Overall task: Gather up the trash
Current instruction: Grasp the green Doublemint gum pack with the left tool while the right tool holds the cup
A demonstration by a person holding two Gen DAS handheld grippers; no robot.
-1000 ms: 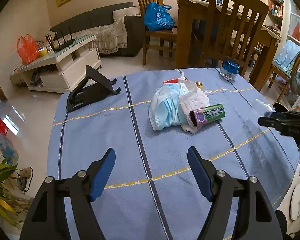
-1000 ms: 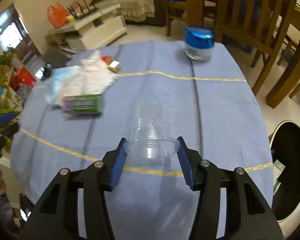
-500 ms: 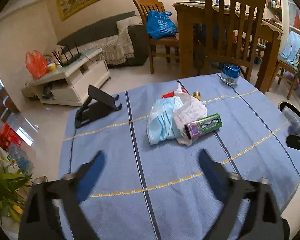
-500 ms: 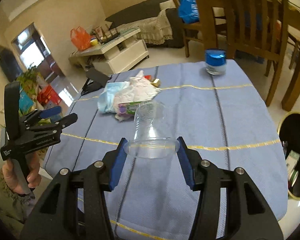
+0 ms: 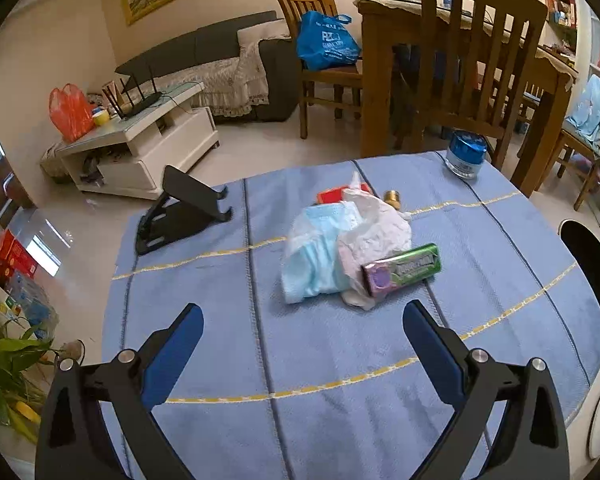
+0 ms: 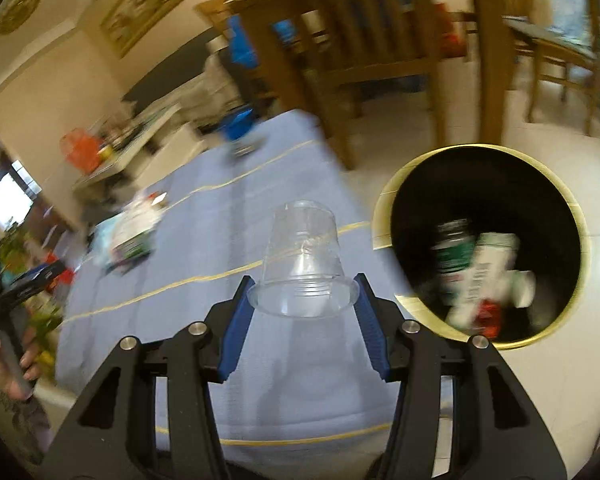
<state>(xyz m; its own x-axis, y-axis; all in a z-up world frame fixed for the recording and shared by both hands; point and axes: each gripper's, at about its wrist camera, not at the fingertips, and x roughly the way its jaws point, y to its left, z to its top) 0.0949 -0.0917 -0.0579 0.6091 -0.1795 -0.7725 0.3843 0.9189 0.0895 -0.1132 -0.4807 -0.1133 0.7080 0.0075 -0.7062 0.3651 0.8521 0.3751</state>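
The right gripper pinches a clear plastic cup by its wide rim, the jaws pressed on either side of it; the cup is thin, ribbed near the lip and see-through, its narrower base pointing away from the camera, and it hangs over the bench's edge just beside the trash bin. That bin stands on the pale floor close against the bench, round, black inside with a gold rim, and already holds a green-labelled bottle and white packaging — the view is blurred, so finer detail cannot be told. The left gripper hovers above the blue cloth of the bench with its jaws spread wide and nothing between them. Ahead of it, near the bench's middle, lies a heap of trash: a pale blue face mask, a crumpled white tissue and a green gum pack resting against them, with a small red box and a brass-coloured cap just behind. A black folding stand sits by the far left edge and a blue-lidded jar by the far right edge — the cloth between the heap and the near edge lies bare. Wooden chairs crowd the bench's far side.
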